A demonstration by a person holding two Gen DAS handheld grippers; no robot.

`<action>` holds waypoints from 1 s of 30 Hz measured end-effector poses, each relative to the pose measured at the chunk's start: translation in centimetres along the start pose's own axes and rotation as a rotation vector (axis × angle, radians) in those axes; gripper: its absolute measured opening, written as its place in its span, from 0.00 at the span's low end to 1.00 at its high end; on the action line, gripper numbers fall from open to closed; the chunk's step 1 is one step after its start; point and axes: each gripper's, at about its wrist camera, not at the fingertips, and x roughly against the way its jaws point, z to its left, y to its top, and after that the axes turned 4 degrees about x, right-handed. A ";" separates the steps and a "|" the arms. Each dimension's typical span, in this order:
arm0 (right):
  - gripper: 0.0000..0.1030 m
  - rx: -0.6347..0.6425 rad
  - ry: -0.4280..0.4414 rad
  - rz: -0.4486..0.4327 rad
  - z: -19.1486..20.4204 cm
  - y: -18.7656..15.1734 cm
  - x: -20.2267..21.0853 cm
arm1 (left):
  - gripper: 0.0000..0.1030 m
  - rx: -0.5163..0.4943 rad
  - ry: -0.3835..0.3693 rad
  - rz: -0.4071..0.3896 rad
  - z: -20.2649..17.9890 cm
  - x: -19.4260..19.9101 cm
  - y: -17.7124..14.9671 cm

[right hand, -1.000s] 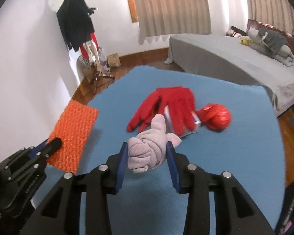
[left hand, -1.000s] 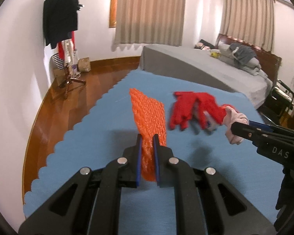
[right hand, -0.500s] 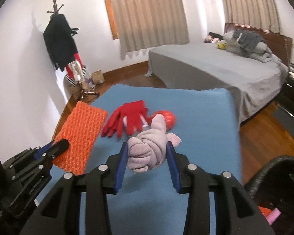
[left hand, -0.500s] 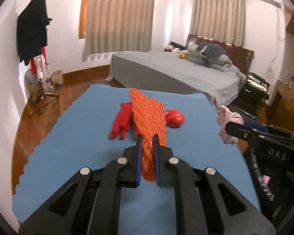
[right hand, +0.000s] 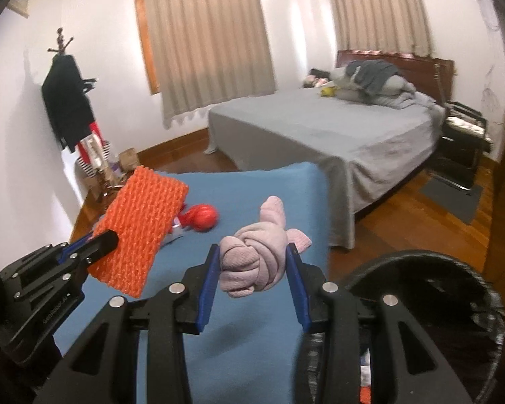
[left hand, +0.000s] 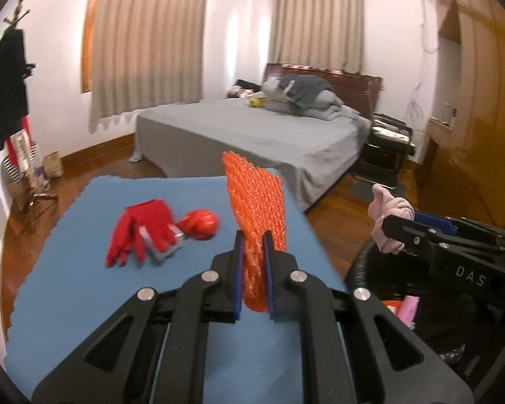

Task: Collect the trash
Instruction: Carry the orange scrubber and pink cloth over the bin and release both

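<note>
Two hand-held grippers are hovering above a blue mat (left hand: 84, 303), each carrying a piece of trash. The left gripper (left hand: 252, 269) is pinching the near end of an orange foam net sleeve (left hand: 256, 202), which is standing up and leaning away; it looks very light, springy and crushable, so an edge grip seems enough. The right gripper (right hand: 256, 279) is squeezing a knotted pale pink cloth (right hand: 252, 259) across its bulky middle, held above the mat's right edge. The cloth looks soft and light, unlikely to slip at the knot. At the near right, a round black bin (right hand: 454, 269) is sitting beside the mat; inside it, only small bits of pink, orange and white are showing, too dim to name. Farther left on the mat, a red glove (left hand: 141, 232), a red ball-like bundle (left hand: 200, 224) and a small grey object (left hand: 165, 252) are lying together, blurred.
</note>
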 end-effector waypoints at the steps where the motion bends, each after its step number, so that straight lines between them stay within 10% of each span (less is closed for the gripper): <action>1: 0.38 -0.003 -0.014 -0.003 -0.5 -0.1 0.4 | 0.10 -0.008 -0.017 -0.001 -0.8 0.0 0.0; 30: 0.38 -0.178 -0.304 -0.005 -13.1 -5.9 7.8 | 0.10 -0.231 -0.362 0.025 -15.0 -1.7 -2.3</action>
